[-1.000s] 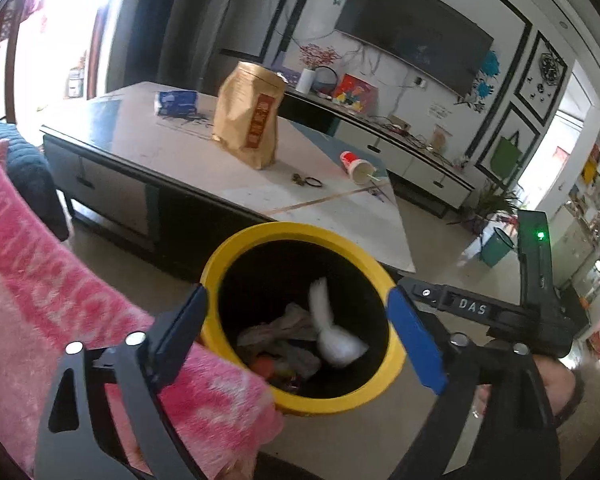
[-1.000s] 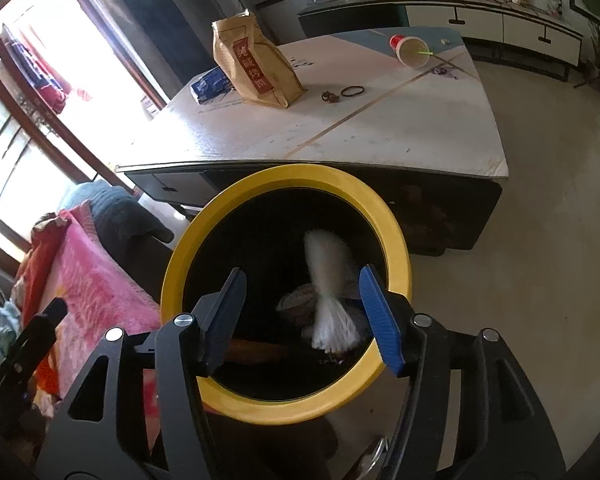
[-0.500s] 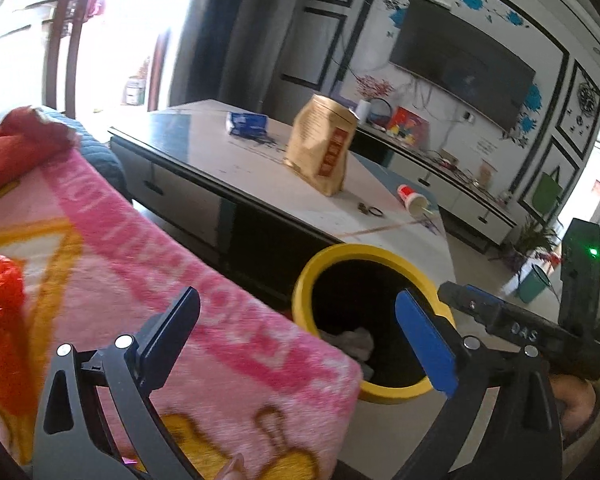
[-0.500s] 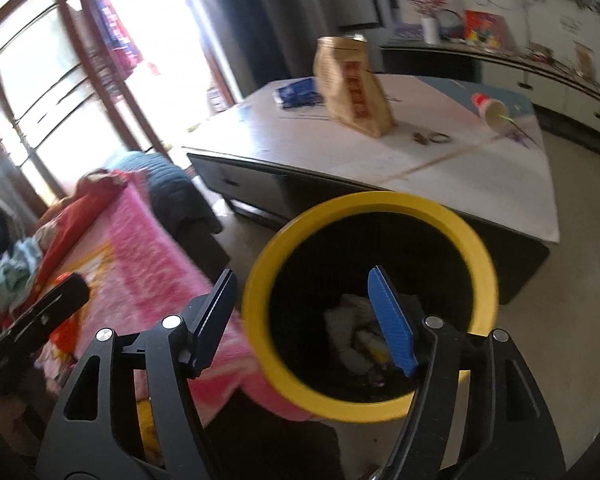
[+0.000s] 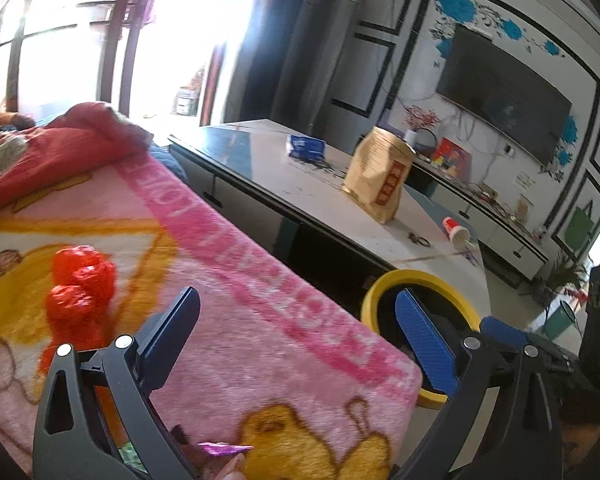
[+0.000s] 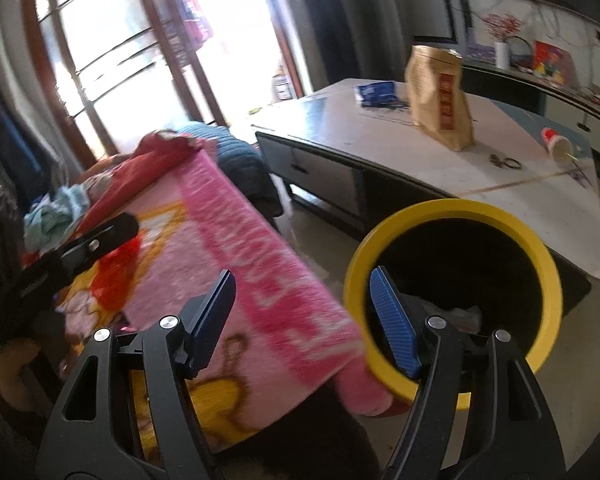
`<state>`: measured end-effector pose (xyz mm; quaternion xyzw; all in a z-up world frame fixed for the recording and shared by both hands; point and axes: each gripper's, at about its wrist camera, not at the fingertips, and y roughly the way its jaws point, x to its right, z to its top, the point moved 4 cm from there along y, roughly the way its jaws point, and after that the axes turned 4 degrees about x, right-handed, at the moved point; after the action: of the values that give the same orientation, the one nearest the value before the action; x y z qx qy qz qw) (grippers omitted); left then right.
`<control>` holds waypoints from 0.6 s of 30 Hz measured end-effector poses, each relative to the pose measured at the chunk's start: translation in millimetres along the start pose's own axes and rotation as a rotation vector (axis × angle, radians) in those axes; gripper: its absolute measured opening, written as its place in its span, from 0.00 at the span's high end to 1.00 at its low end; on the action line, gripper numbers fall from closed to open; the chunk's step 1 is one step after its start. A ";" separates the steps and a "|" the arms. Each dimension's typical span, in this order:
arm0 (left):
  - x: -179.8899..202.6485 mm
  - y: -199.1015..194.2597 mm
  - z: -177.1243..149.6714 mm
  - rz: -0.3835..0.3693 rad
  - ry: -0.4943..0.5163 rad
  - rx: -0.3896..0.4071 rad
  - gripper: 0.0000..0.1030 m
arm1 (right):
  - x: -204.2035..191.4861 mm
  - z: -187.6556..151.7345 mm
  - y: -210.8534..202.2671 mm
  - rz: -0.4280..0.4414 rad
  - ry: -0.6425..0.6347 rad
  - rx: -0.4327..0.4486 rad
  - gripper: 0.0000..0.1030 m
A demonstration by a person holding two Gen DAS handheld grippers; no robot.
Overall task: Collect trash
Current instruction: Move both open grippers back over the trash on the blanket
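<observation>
Both grippers have swung away from the bin. The left gripper [image 5: 296,336] hangs over the pink blanket [image 5: 260,320], jaws wide apart and empty — and so does the right gripper [image 6: 302,316]. The red crumpled bag [image 5: 80,292] lies on the blanket just left of the left gripper; that looks the next piece. Behind, the yellow bin [image 6: 544,264] already holds scraps, and on the table [image 6: 380,136] a paper cup [image 6: 556,145] lies tipped.

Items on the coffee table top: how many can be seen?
4: a blue packet at the far end, a brown paper bag standing mid-table, small dark rings, and a tipped paper cup nearest the yellow bin. Smaller bits may be hidden.
</observation>
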<state>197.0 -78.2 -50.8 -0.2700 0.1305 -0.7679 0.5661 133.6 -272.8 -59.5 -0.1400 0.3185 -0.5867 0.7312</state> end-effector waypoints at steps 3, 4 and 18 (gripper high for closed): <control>-12.8 -5.7 2.7 0.022 -0.016 0.013 0.07 | -19.1 -3.7 -1.0 0.038 -0.031 -0.004 0.40; -18.0 -8.4 3.5 0.032 -0.020 0.017 0.07 | -28.0 -5.5 -1.2 0.055 -0.046 -0.006 0.40; -80.8 -34.4 9.2 0.129 -0.114 0.060 0.07 | -96.2 -24.6 1.1 0.160 -0.180 -0.032 0.35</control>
<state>191.9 9.9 -47.4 -0.2872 0.0918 -0.7168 0.6287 108.5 -177.2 -49.8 -0.1779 0.2710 -0.5065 0.7990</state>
